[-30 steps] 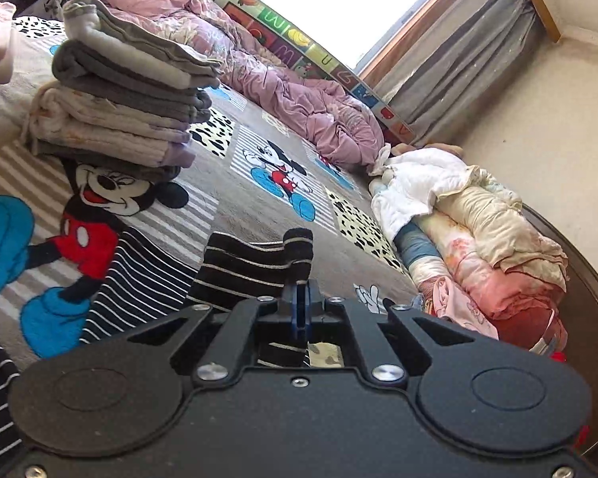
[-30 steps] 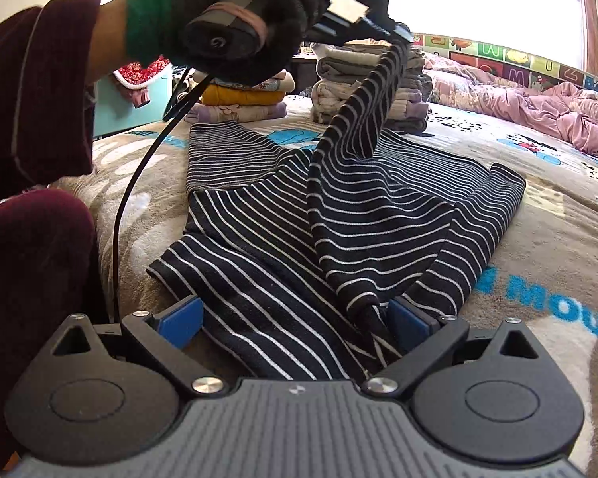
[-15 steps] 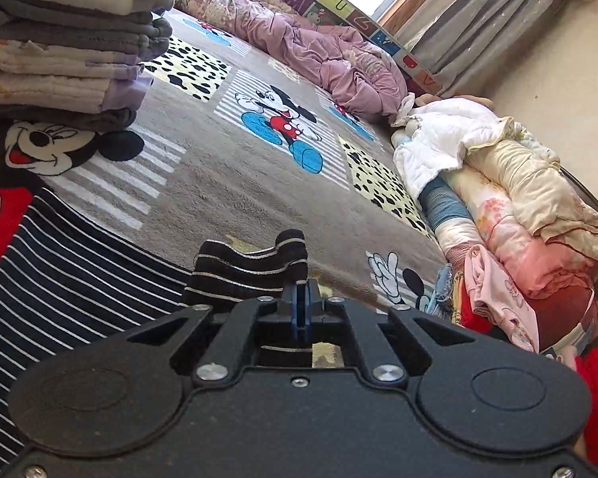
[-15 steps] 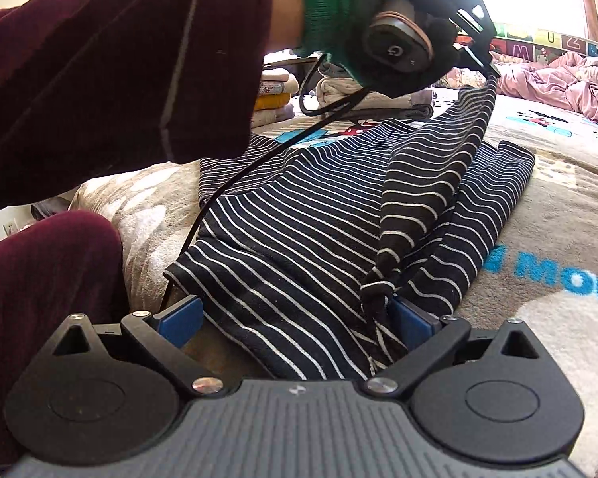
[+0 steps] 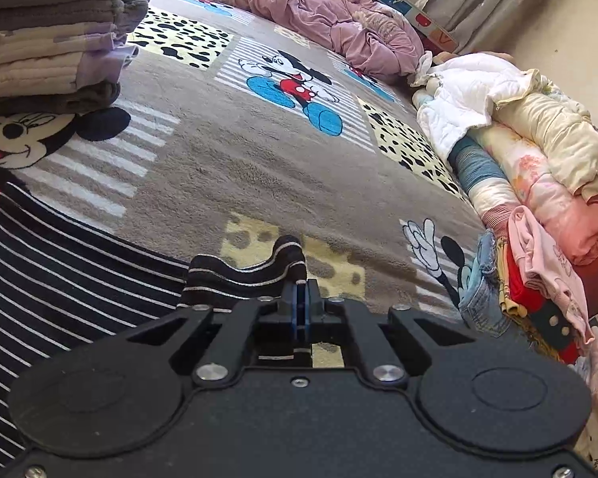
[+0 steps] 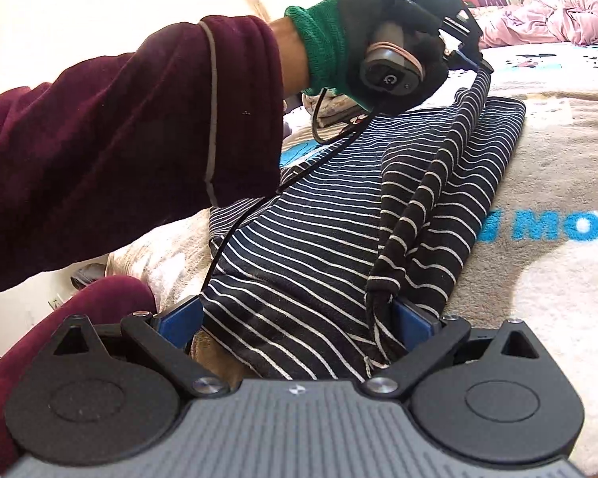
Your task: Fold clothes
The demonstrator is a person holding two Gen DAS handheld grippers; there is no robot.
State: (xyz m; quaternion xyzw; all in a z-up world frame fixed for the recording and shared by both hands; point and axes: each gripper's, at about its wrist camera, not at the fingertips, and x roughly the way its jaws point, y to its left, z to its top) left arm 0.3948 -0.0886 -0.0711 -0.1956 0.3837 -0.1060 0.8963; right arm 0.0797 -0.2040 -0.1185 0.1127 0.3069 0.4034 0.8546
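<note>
Right wrist view: left gripper [image 6: 468, 53], clamped tight on a bunched edge of the striped garment [image 6: 319, 247], has dropped over the last second from well above the blanket [image 6: 558, 151] to just over the garment's far end. Right gripper [image 6: 295, 322] stays spread wide, garment's near hem lying between its fingers. Garment lies lengthwise near the blanket's near edge; judging by this, the fold-over is nearly laid.

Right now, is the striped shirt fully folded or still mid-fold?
Mid-fold. The left gripper holds one edge of the striped shirt lifted above the blanket; the rest lies spread out.
</note>
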